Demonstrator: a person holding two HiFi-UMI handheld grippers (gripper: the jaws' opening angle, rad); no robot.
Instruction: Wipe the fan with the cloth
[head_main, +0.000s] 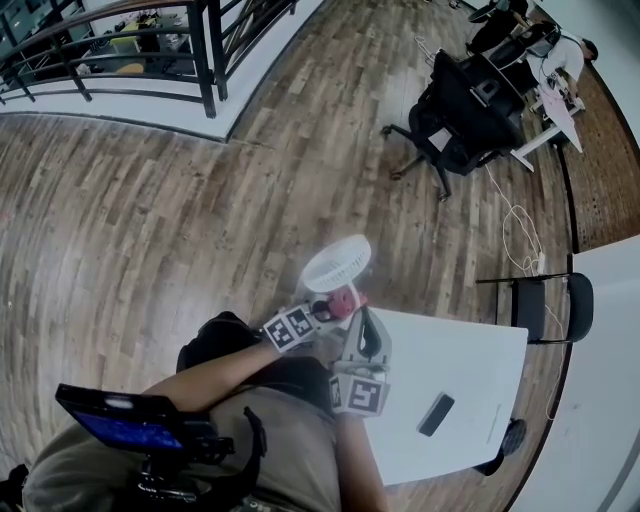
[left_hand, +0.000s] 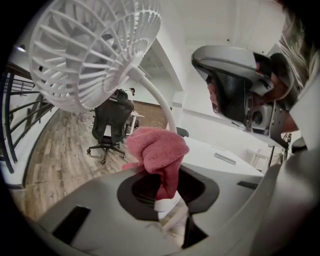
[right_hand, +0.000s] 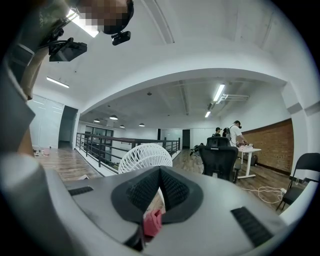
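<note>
Pink cloth (left_hand: 157, 150) sits pinched in our left claw (left_hand: 165, 192) just below the white fan (left_hand: 95, 50); our right claw (right_hand: 159, 194) is pressed together, near the fan's stem.

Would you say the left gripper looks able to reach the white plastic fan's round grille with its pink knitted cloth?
Probably yes: the left gripper holds the pink knitted cloth, and the grille of the white plastic fan stands close above it, nothing between. The right gripper sits aside.
</note>
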